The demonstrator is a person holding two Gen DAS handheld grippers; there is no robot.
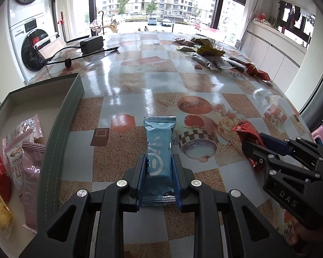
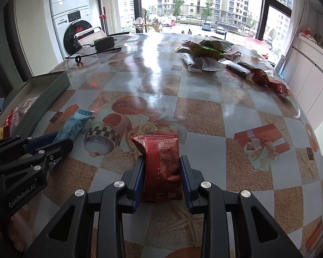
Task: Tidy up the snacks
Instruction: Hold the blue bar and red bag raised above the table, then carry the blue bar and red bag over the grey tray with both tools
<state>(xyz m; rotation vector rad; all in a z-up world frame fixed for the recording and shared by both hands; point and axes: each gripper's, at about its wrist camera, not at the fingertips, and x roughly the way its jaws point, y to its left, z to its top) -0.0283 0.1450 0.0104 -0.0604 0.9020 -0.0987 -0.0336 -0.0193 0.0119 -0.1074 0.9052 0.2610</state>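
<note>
Left gripper (image 1: 158, 172) clamped on blue packet (image 1: 159, 148), right gripper (image 2: 162, 174) clamped on red packet (image 2: 161, 163), both over table (image 2: 204, 111). Best carried level, dropped inside box (image 1: 60, 129) beside other snacks (image 1: 21, 150).

Box (image 1: 60, 129) lies left of the snack pile (image 1: 206, 51).
</note>
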